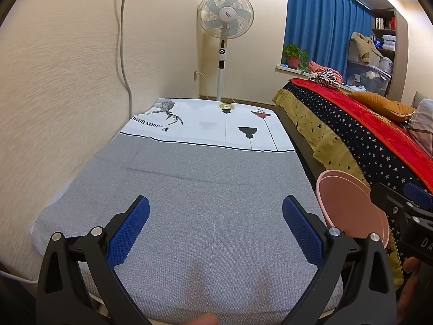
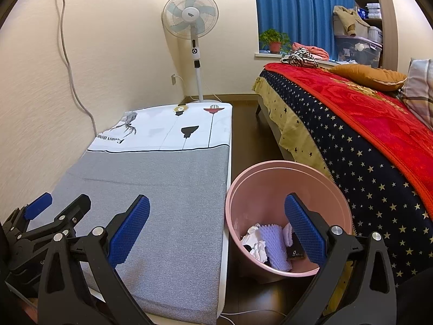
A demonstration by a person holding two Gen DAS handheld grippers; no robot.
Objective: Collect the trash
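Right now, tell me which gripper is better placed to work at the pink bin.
Right. The right gripper hangs open over the pink bin and its trash. The left gripper, also open, faces the grey mat, the bin off to its side.

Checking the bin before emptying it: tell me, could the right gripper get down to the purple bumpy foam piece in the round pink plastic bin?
Probably yes. The right gripper is open above the pink bin, whose top is uncovered; the purple foam piece lies exposed among white crumpled paper.
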